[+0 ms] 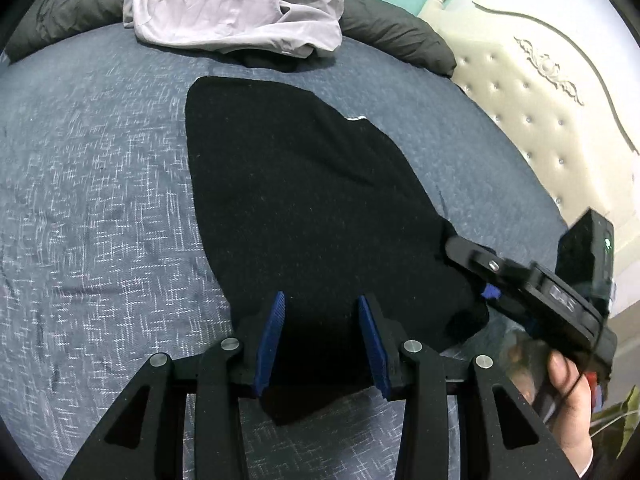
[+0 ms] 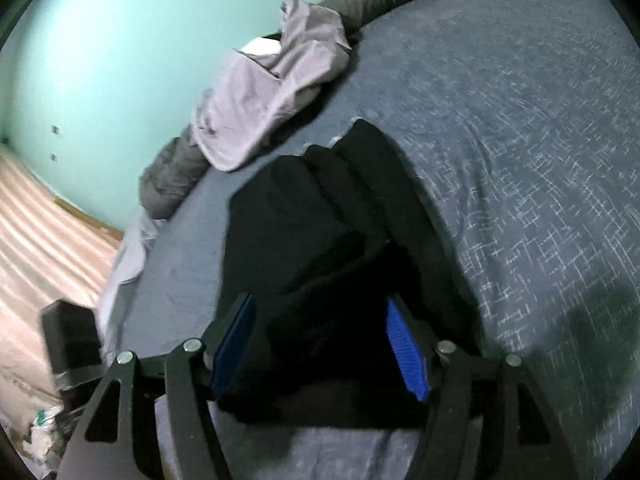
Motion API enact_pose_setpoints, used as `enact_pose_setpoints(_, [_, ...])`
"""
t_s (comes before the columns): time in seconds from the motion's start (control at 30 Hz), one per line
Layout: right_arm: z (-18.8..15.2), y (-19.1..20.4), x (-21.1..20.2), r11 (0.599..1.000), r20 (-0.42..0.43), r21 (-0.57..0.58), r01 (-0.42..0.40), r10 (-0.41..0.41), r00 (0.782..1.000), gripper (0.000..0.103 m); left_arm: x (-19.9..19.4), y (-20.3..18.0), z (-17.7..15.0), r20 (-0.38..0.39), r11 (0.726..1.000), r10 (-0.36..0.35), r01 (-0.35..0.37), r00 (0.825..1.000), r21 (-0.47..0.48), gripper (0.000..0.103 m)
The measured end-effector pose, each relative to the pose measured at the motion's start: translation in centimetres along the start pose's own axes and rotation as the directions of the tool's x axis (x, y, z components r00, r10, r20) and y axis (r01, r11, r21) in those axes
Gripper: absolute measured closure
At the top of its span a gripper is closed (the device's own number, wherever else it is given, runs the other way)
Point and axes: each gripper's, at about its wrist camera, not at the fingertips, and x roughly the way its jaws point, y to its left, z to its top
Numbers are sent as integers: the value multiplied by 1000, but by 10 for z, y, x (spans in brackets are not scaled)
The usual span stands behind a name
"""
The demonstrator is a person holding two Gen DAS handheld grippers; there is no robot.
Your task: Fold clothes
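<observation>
black garment (image 1: pixel 304 208) lies flat on the bed (image 1: pixel 100 200). left gripper (image 1: pixel 322 304) and right gripper (image 2: pixel 320 308) straddle its near edge, jaws parted, nothing pinched. both corners should be gripped evenly before folding.

Premises: a bedroom in a private home. Evidence: a bed (image 1: pixel 100 168) with a blue-grey patterned cover; a cream tufted headboard (image 1: pixel 532 120) with carved ornament and a turned post; a dark grey duvet (image 1: pixel 400 36) bunched along the far edge; loose clothing (image 1: pixel 224 8) heaped on it; a plain turquoise wall (image 2: pixel 100 60); pale floor (image 2: pixel 44 232) beside the bed.
</observation>
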Motion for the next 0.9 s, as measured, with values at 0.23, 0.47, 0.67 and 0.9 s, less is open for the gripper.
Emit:
enact_pose_setpoints(0.23, [0, -7, -8, 1000, 51, -14, -9, 10, 999, 91, 0, -3, -2, -7, 1000, 10, -10, 1000, 13, 61])
enact_pose_setpoints(0.47, [-6, 12, -52, 996, 126, -84, 1, 9, 992, 93, 0, -18, -7, -29, 997, 38, -36, 999, 66, 61])
enact_pose_setpoints(0.67, [-26, -39, -25, 993, 16, 113, 38, -41, 999, 93, 3, -25, -10, -49, 993, 55, -50, 997, 103, 61])
enact_pose_setpoints(0.9, [-24, -33, -34, 993, 44, 52, 108, -111, 993, 85, 6, -25, -10, -46, 989, 82, -75, 996, 128, 61])
